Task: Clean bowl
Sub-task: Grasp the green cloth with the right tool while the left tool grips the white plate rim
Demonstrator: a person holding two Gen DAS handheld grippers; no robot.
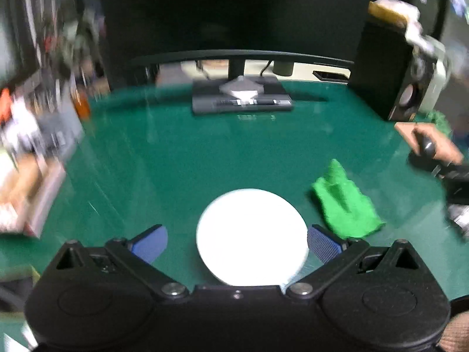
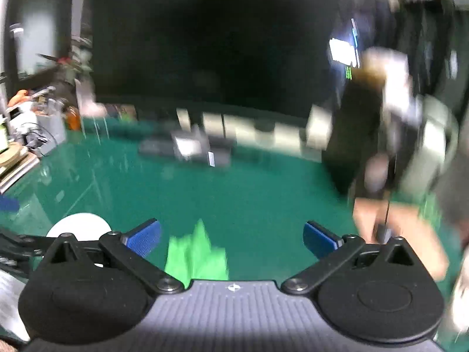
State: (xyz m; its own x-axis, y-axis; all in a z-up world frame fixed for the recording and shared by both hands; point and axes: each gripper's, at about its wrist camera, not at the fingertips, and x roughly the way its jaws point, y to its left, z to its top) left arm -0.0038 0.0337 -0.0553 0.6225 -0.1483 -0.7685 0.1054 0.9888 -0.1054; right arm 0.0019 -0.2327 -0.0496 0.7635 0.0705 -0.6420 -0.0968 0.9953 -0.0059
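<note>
On the green table mat (image 1: 205, 152) stands a white bowl (image 1: 252, 237), seen from above in the left wrist view, and it lies between the two blue pads of the left gripper (image 1: 237, 242). The jaws of this gripper are spread wide; the right pad is just beside the rim of the bowl, while the left pad stays clearly apart from it, so nothing is held by it. To the right of the bowl, near but not touching, a crumpled green cloth (image 1: 346, 205) rests on the mat. In the right wrist view the same cloth (image 2: 196, 255) is low in the picture, between the blue pads of the right gripper (image 2: 231, 239) but nearer to the left one, and the pads do not press on it; the jaws are wide apart and the gripper holds nothing. The bowl (image 2: 79, 224) appears at the lower left of that view, partly hidden behind the gripper's black linkage. At the far side of the mat a monitor stand (image 1: 241, 94) sits under a dark screen, and a black speaker (image 1: 387, 79) stands at the right. At the right edge of the left view, a hand (image 1: 431, 143) grips a dark handle. Both views are blurred, the right one more strongly, so small details at the edges of the table cannot be told
</note>
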